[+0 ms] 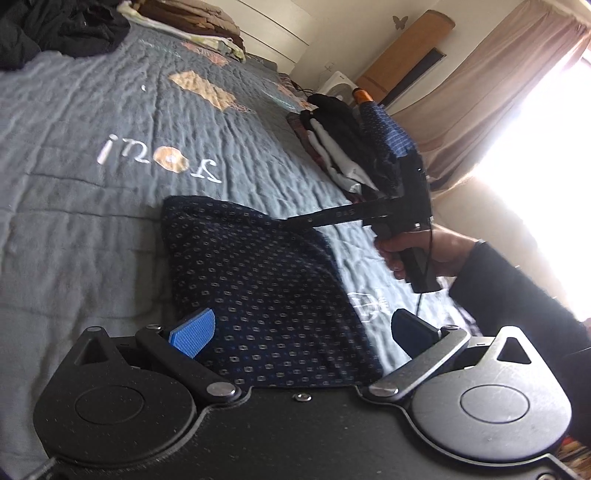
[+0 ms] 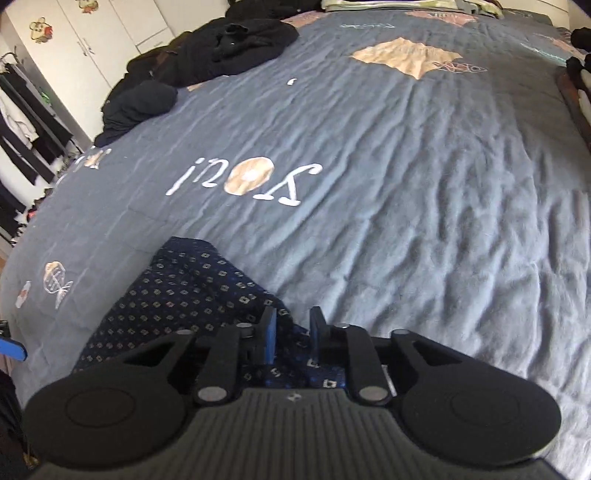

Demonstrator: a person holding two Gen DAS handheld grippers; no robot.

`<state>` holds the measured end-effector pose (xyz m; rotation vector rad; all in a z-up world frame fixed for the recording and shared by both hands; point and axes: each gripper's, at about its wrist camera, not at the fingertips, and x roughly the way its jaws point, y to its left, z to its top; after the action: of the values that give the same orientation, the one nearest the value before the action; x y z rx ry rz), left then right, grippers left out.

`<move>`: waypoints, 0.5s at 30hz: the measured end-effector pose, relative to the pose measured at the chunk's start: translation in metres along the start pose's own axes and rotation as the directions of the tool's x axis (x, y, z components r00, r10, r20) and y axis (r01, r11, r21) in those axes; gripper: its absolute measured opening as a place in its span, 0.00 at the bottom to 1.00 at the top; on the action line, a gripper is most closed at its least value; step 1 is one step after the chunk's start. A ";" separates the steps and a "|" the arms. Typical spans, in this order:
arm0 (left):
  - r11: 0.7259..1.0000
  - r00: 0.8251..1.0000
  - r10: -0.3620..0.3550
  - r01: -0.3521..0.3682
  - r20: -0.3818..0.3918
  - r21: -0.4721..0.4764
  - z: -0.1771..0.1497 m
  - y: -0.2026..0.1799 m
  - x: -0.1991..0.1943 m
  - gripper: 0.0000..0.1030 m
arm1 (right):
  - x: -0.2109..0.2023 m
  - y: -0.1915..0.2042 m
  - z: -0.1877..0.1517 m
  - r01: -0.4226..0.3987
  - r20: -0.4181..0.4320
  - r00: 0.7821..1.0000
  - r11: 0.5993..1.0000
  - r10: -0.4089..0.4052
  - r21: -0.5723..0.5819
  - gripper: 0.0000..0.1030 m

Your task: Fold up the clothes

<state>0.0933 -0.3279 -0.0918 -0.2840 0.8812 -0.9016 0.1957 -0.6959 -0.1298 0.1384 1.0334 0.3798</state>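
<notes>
A navy garment (image 1: 266, 291) with a small square pattern lies crumpled on the grey-blue bedspread (image 1: 92, 221). My left gripper (image 1: 301, 336) stands open over the garment's near edge, with its blue pads (image 1: 192, 338) wide apart and not pressing the cloth. A hand (image 1: 417, 254) holds my right gripper (image 1: 291, 221) at the garment's far corner. In the right wrist view, the right gripper (image 2: 292, 338) has its pads (image 2: 270, 339) close together. A raised fold of the garment (image 2: 184, 295) is bunched between them.
A stack of folded clothes (image 1: 332, 147) sits at the bed's right edge. A heap of dark clothes (image 2: 207, 51) lies at the far left of the bed, and folded bedding (image 1: 192, 26) at its head. A clothes rack (image 2: 26, 122) stands beside the bed.
</notes>
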 end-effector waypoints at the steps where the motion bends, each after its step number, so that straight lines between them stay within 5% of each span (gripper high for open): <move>1: 1.000 1.000 0.023 -0.023 0.000 0.015 -0.001 -0.001 0.001 0.99 | 0.001 -0.002 0.000 0.014 0.002 1.000 1.000 -0.014 0.011 0.37; 3: 0.997 0.998 0.062 -0.062 -0.003 0.035 -0.001 -0.003 0.003 0.99 | 0.003 -0.005 0.000 0.030 0.004 1.000 0.999 -0.030 0.031 0.44; 10: 0.976 0.981 0.191 -0.187 -0.029 0.111 -0.007 -0.006 0.013 0.99 | 0.014 -0.001 -0.004 0.049 -0.028 0.998 0.998 -0.048 0.025 0.43; 15: 0.972 0.979 0.202 -0.199 -0.015 0.123 -0.007 -0.010 0.010 0.99 | 0.015 0.006 -0.003 0.046 -0.021 0.999 0.999 -0.046 0.013 0.19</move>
<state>0.0854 -0.3409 -0.0960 -0.0758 0.8600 -0.7680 0.1991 -0.6851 -0.1418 0.1230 1.0582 0.3332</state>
